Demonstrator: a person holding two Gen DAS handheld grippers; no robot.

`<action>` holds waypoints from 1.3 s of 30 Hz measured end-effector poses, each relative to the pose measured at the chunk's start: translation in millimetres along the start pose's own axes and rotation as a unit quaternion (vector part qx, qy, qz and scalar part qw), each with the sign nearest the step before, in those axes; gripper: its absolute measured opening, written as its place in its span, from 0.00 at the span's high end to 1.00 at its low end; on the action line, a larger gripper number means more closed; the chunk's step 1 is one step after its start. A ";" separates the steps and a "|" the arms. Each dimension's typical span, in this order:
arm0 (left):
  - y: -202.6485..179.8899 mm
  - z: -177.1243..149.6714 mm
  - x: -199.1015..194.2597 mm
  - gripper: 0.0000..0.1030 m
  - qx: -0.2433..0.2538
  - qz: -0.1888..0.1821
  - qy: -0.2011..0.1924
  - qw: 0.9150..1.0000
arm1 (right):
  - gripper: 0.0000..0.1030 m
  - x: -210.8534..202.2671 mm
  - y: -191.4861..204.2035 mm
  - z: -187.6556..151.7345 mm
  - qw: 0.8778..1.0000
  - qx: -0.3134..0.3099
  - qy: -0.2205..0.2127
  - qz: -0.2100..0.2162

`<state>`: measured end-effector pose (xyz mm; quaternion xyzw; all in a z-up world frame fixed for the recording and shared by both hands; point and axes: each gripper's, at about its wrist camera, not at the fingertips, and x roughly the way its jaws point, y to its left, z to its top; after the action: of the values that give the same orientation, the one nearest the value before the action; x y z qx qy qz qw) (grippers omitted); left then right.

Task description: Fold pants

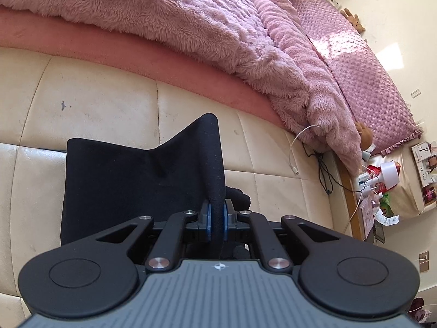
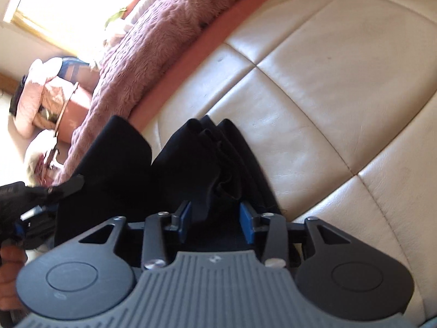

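Observation:
The black pants lie partly folded on a cream leather padded surface. My left gripper is shut on a raised ridge of their fabric, which stands up between the blue pads. In the right wrist view the pants are bunched in loose pleats. My right gripper is open, its blue pads well apart with slack fabric lying between them. One of the left gripper's fingers shows at the left edge against the cloth, with a person's hand behind it.
A fluffy pink blanket hangs over the bed edge just beyond the pants. A white cable and dark cords trail at the right, beside a cluttered nightstand. Bare cream leather stretches to the right of the pants.

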<state>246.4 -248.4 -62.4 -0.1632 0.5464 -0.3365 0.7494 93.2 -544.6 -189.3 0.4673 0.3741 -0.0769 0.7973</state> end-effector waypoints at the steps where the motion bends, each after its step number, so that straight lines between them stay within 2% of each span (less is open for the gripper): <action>1: 0.2 -0.1 0.4 0.93 -0.002 -0.001 0.000 1.000 | 0.66 1.1 1.8 1.7 1.000 -0.001 -0.003 0.000; 3: 1.4 0.2 0.0 0.93 -0.007 -0.004 -0.002 1.000 | 0.71 3.0 9.1 4.3 1.000 -0.012 -0.006 -0.002; 4: 2.5 0.2 -1.3 0.93 -0.009 -0.005 -0.003 1.000 | 0.89 3.4 13.8 4.7 1.000 -0.018 -0.008 -0.002; 5: 3.3 -1.0 -3.3 0.93 -0.012 -0.006 -0.006 1.000 | 0.98 3.7 18.7 4.4 1.000 -0.026 -0.009 -0.004; 10: 7.6 -0.6 -12.9 0.93 -0.020 -0.012 -0.023 0.999 | 1.00 2.1 47.2 6.2 0.998 -0.063 -0.026 -0.002; 12: 8.8 1.0 -15.9 0.93 -0.022 -0.014 -0.027 0.999 | 1.00 -12.2 69.6 6.4 0.992 -0.103 -0.057 0.044; 13: 9.0 1.3 -17.2 0.93 -0.022 -0.016 -0.029 0.999 | 1.00 -24.4 84.6 3.7 0.984 -0.144 -0.082 0.069; 14: 8.8 1.7 -18.4 0.93 -0.023 -0.020 -0.031 0.999 | 1.00 -34.2 96.9 -0.1 0.973 -0.190 -0.101 0.079; 15: 7.9 2.2 -18.6 0.93 -0.023 -0.022 -0.031 0.999 | 1.00 -37.4 101.9 -3.5 0.968 -0.216 -0.107 0.065; 16: 7.0 2.2 -18.2 0.93 -0.021 -0.021 -0.030 0.999 | 1.00 -33.4 97.7 -3.7 0.972 -0.213 -0.093 0.038; 19: 3.8 0.9 -14.4 0.93 -0.016 -0.019 -0.021 0.999 | 1.00 -11.6 56.0 -1.5 0.990 -0.139 -0.015 -0.035; 21: 2.5 -0.8 -10.2 0.93 -0.015 -0.021 -0.015 1.000 | 1.00 -8.3 37.2 -3.1 0.991 -0.121 -0.007 -0.063; 30: -25.3 -0.5 12.6 0.93 0.010 -0.021 0.008 1.000 | 0.99 -8.2 26.2 -3.4 0.992 -0.108 -0.001 -0.072; 31: -29.6 -0.1 13.9 0.93 0.014 -0.020 0.010 1.000 | 0.97 -12.6 27.2 -3.5 0.991 -0.111 -0.004 -0.073; 33: -37.4 -1.3 13.6 0.93 0.021 -0.022 0.010 0.999 | 0.77 -22.4 29.3 -3.5 0.988 -0.127 -0.025 -0.083; 35: -44.5 -2.5 14.3 0.93 0.027 -0.018 0.013 0.999 | 0.76 -25.8 27.5 -1.9 0.986 -0.139 -0.021 -0.090; 37: -51.6 -4.3 19.0 0.93 0.030 -0.007 0.023 0.999 | 0.76 -16.7 17.2 -1.6 0.988 -0.126 0.003 -0.088; 39: -58.9 -7.0 26.6 0.93 0.033 0.001 0.030 0.999 | 0.76 -11.2 12.0 -3.4 0.989 -0.120 0.005 -0.085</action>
<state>225.3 -308.1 -47.7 -0.1278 0.5576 -0.3583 0.7378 89.1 -537.8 -174.5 0.3351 0.4232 -0.0967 0.8362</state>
